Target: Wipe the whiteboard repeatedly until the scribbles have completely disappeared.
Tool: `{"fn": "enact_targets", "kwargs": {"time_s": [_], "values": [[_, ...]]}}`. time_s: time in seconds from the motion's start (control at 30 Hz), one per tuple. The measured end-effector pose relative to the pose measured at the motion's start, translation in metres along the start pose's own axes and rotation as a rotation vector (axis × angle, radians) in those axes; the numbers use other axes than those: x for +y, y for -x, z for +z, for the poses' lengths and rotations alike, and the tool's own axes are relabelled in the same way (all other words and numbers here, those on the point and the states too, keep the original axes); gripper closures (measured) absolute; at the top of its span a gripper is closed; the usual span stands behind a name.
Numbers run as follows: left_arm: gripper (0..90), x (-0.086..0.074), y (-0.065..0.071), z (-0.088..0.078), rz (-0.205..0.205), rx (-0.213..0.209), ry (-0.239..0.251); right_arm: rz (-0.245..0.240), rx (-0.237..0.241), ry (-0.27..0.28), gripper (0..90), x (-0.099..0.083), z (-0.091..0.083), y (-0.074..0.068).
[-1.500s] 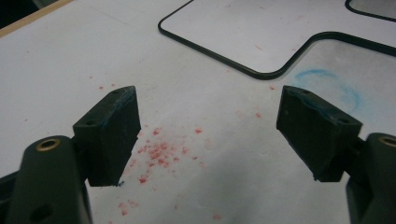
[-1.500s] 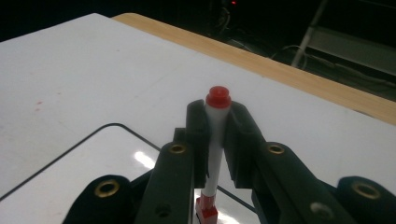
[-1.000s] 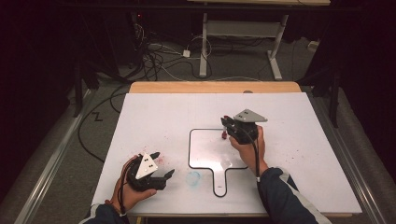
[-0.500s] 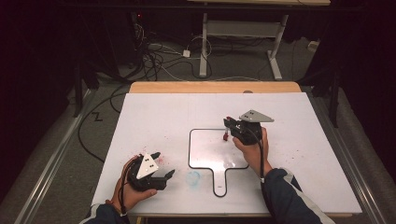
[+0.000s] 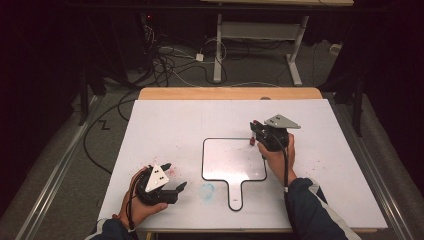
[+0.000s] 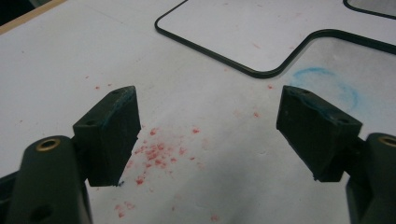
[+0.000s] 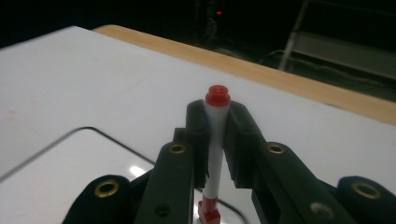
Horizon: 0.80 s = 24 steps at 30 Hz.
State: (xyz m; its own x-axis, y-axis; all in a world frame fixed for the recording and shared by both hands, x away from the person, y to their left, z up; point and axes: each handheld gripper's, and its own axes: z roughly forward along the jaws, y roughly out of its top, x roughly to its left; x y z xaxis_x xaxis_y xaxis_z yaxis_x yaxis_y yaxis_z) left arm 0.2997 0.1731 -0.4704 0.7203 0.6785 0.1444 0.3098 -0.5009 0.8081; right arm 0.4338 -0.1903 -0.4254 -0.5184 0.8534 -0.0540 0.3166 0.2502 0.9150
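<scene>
While the right hand-held gripper (image 7: 215, 140) clamps the marker (image 7: 216, 140) mid-barrel, we judge it light, stiff, slippery; left hand-held gripper (image 6: 210, 135) gapes empty.

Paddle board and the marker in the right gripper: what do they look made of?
Paddle board: looks like a glossy whiteboard panel, likely coated plastic or laminate, with a thin dark rim; a light glare shows on it in the right gripper view. Marker: smooth white barrel with red end plug, probably moulded plastic, clamped between the right gripper jaws.
</scene>
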Motion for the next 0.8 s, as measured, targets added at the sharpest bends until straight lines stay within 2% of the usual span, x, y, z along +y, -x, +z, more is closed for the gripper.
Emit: {"fn": "enact_targets", "kwargs": {"time_s": [0.17,0.23,0.27,0.37,0.4,0.47,0.57,0.63,0.67,0.8], "values": [[20.6,0.001,0.001,0.001,0.004,-0.002,-0.001,-0.004,0.12,-0.009,81.6,0.004,0.005,-0.029],[20.6,0.001,0.0,0.001,0.004,-0.002,-0.001,0.002,0.154,-0.01,81.7,0.005,0.008,-0.04],[20.6,0.0,0.0,0.001,0.004,-0.001,-0.001,-0.012,0.158,-0.011,81.7,0.006,0.009,-0.046],[20.6,0.0,0.0,-0.001,0.0,0.0,0.002,-0.058,0.144,-0.017,81.7,0.008,0.012,-0.053],[20.6,-0.001,0.0,-0.001,-0.002,0.0,0.004,-0.064,0.129,-0.025,81.7,0.009,0.011,-0.053],[20.6,-0.002,-0.001,-0.002,-0.003,0.003,0.003,-0.11,0.076,-0.028,81.7,0.009,0.011,-0.049],[20.6,-0.002,-0.001,-0.003,-0.004,0.006,0.006,-0.081,0.027,-0.028,81.7,0.008,0.011,-0.037],[20.6,-0.001,-0.001,-0.003,-0.006,0.007,0.007,-0.06,0.027,-0.018,81.7,0.007,0.012,-0.034],[20.6,-0.001,-0.001,-0.002,-0.006,0.005,0.008,-0.07,0.024,-0.015,81.7,0.008,0.014,-0.036],[20.6,-0.002,-0.002,-0.001,-0.004,0.002,0.003,-0.077,0.093,0.001,81.7,0.009,0.021,-0.053]]}}
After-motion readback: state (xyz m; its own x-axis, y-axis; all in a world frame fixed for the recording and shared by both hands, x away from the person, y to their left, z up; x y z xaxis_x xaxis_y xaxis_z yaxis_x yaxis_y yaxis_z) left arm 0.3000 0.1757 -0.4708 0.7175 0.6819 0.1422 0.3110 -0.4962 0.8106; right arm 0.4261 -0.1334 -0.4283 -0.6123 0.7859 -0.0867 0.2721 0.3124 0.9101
